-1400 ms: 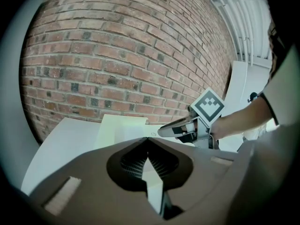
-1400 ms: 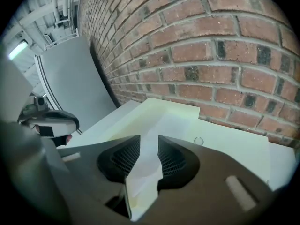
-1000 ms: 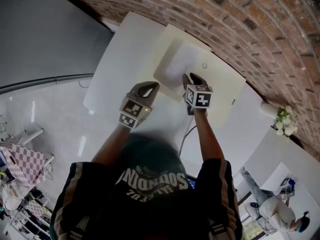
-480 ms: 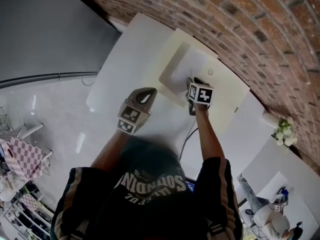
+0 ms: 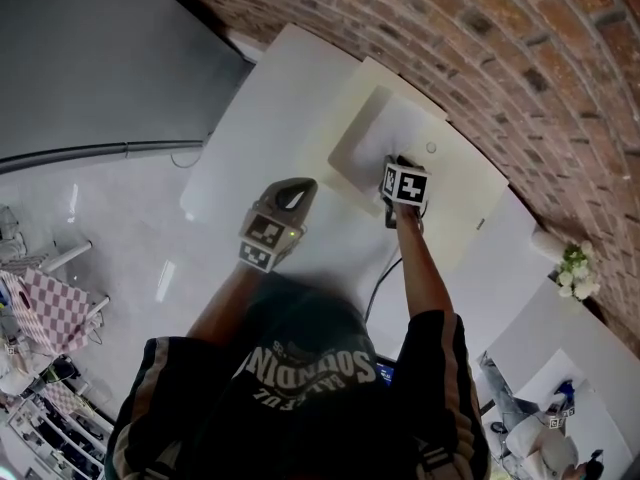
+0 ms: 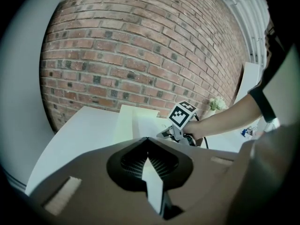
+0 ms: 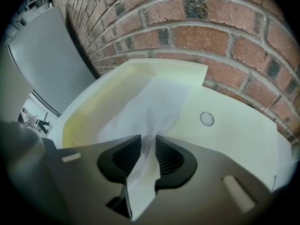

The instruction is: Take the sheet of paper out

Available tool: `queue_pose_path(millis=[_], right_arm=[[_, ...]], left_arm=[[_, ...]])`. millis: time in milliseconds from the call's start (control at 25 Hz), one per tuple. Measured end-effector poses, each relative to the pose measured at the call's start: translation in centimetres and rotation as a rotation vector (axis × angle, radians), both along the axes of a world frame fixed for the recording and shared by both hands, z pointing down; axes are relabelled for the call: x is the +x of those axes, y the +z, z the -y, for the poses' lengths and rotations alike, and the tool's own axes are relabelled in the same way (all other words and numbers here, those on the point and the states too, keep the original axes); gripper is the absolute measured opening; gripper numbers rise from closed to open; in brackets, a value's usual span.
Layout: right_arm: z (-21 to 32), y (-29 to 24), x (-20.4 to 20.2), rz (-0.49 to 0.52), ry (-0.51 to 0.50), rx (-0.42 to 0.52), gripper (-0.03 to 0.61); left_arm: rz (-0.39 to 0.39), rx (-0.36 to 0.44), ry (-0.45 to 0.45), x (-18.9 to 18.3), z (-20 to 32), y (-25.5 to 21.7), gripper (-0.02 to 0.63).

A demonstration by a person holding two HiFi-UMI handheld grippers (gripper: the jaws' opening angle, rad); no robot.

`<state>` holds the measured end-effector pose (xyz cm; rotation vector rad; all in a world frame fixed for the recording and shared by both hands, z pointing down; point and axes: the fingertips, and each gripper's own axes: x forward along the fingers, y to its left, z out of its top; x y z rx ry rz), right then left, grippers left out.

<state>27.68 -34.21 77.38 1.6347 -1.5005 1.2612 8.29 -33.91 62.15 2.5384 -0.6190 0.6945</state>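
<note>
A white sheet of paper (image 5: 385, 133) lies in an open cream folder (image 5: 470, 183) on the white table, close to the brick wall. My right gripper (image 5: 395, 163) points steeply down onto the sheet's near edge. In the right gripper view its jaws are closing, and a raised fold of the sheet (image 7: 150, 104) stands pinched between the pads of the right gripper (image 7: 148, 139). My left gripper (image 5: 298, 190) hovers over bare table to the left of the folder with its tips together and nothing in them. From the left gripper view, the left gripper (image 6: 147, 140) looks across at the folder (image 6: 126, 121).
The folder has a round snap button (image 7: 206, 118) on its flap. A brick wall (image 5: 520, 58) runs along the table's far side. White flowers (image 5: 572, 268) stand at the right end. A dark cable (image 5: 378, 278) hangs from the right gripper.
My right gripper has come down onto the sheet, and a fold of paper now stands between its jaws. The left gripper has shifted slightly beside the folder.
</note>
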Motion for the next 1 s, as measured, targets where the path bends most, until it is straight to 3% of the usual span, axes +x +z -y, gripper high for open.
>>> queue_pose_path(millis=[280, 640, 1000], right_arm=[[-0.1, 0.0, 1.0, -0.012, 0.020, -0.004, 0.017], [-0.4, -0.7, 1.5, 0.059, 0.061, 0.053, 0.004], [-1.8, -1.5, 3.4, 0.046, 0.101, 0.065, 0.003]], left_arm=[[0.001, -0.003, 0.002, 0.0, -0.1, 0.0, 0.011], [0.000, 0.000, 0.016, 0.2, -0.5, -0.2, 0.011], [-0.013, 0.013, 0.046, 1.1, -1.1, -0.9, 0.011]])
